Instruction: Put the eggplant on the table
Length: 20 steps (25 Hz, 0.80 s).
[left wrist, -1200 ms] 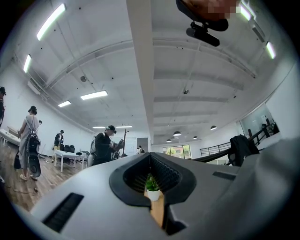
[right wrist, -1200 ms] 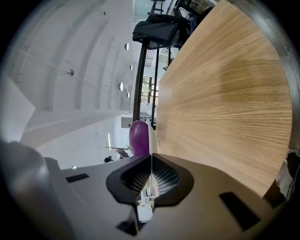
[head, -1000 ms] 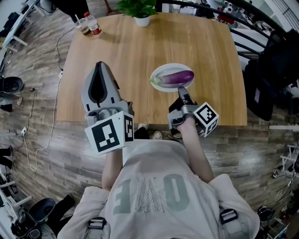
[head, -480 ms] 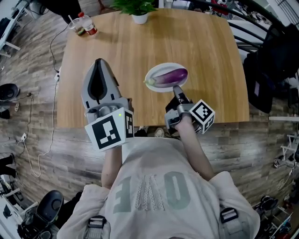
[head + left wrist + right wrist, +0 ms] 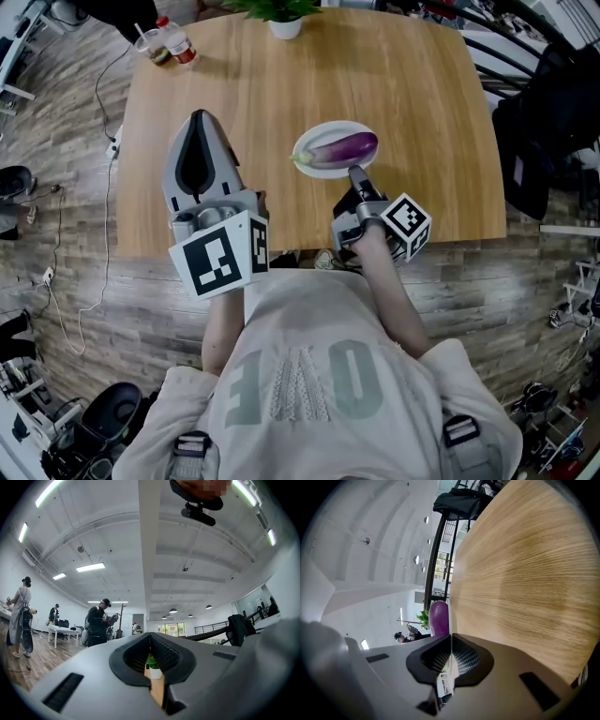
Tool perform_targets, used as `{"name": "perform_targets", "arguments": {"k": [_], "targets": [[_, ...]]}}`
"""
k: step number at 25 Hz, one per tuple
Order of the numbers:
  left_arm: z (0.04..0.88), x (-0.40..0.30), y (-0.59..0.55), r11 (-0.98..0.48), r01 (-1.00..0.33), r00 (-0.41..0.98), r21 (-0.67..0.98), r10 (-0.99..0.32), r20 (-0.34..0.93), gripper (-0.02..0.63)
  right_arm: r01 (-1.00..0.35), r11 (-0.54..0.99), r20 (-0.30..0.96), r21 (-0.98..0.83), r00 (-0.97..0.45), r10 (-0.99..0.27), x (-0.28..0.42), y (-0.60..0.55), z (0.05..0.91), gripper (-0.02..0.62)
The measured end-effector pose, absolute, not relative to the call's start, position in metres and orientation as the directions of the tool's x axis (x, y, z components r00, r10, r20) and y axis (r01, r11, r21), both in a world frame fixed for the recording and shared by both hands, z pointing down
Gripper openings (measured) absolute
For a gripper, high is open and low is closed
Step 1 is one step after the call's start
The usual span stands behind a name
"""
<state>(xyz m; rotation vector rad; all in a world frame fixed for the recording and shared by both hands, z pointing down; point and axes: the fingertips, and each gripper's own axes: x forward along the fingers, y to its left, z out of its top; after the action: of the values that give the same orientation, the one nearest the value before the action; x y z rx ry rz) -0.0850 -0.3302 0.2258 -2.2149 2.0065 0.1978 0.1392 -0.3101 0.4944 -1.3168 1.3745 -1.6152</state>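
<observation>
A purple eggplant (image 5: 344, 148) lies on a white plate (image 5: 314, 136) on the wooden table (image 5: 412, 84), right of middle. My right gripper (image 5: 354, 172) is shut and empty, its tips at the plate's near rim, just short of the eggplant. The right gripper view is rolled sideways and shows the eggplant (image 5: 439, 617) just past the closed tips (image 5: 451, 635). My left gripper (image 5: 199, 116) is held above the table's left half, shut with nothing in it. Its own view looks across the room over the closed tips (image 5: 150, 637).
A potted plant (image 5: 286, 21) stands at the table's far edge, with a bottle (image 5: 179, 47) and a cup (image 5: 153, 49) at the far left corner. A dark chair with a bag (image 5: 553, 112) is on the right. Other people (image 5: 97, 626) stand across the room.
The head view has drifted a little. Both grippers stay shut, and the right one holds at the plate's near rim. The eggplant has not moved.
</observation>
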Motion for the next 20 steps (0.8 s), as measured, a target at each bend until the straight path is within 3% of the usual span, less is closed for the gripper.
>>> {"name": "perform_targets", "arguments": {"k": [20], "targets": [[0.253, -0.123, -0.329, -0.038, -0.999, 0.04, -0.024, -0.992, -0.123, 0.009, -0.126, -0.355, 0.377, -0.926, -0.263, -0.888, 0.123, -0.311, 0.571, 0.025]]}}
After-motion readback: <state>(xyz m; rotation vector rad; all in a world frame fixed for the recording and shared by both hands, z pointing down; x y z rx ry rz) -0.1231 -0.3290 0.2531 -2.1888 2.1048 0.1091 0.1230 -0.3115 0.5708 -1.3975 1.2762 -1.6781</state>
